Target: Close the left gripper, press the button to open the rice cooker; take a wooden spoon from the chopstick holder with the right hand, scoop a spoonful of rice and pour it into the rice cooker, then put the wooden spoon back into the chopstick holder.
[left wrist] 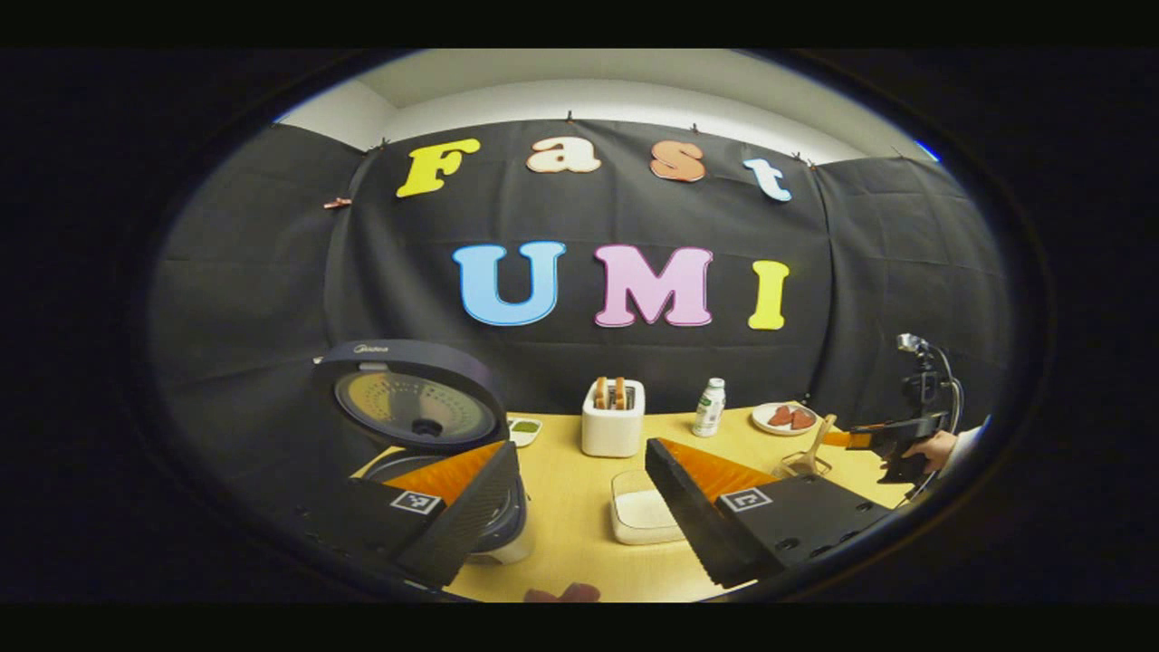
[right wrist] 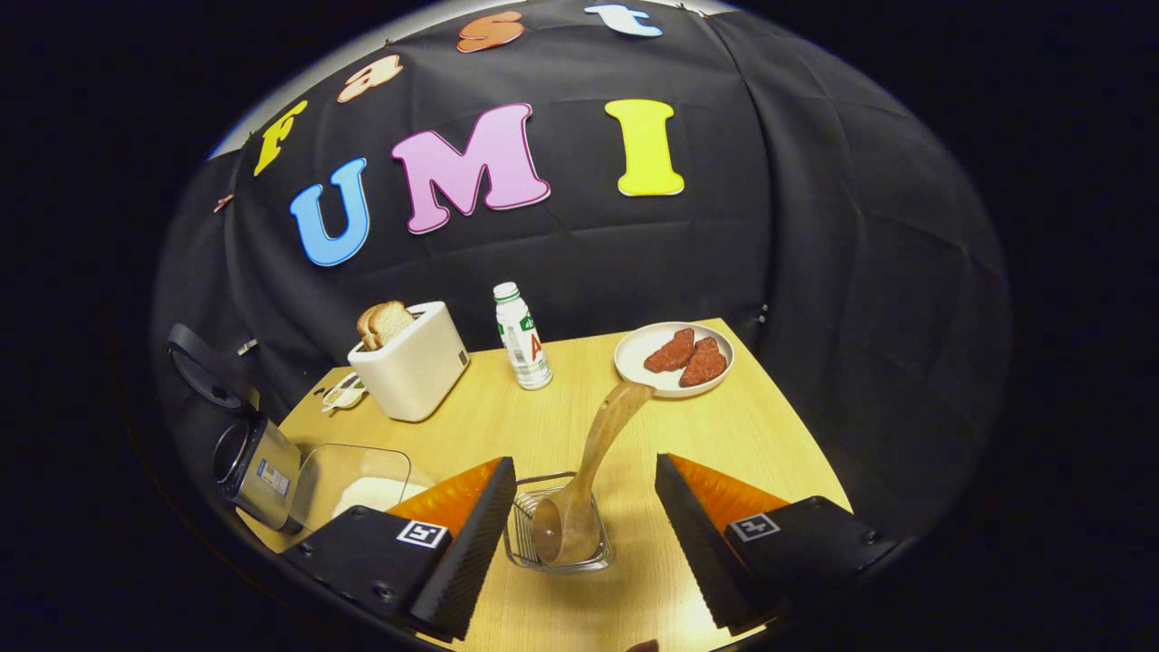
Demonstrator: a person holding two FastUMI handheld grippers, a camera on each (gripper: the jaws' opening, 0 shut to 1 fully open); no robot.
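The rice cooker (left wrist: 426, 435) stands lid-up just ahead of my left gripper (left wrist: 579, 507), so I judge the button step done; that gripper is spread wide. My right gripper (right wrist: 584, 543) is spread too, with the wooden spoon (right wrist: 589, 471) standing in the chopstick holder (right wrist: 521, 534) right between its fingers, handle leaning away toward the plate (right wrist: 634, 349). Next I should ease forward and pinch the handle, then lift it clear. The rice container (right wrist: 349, 480) sits to my left on the counter (right wrist: 724, 435).
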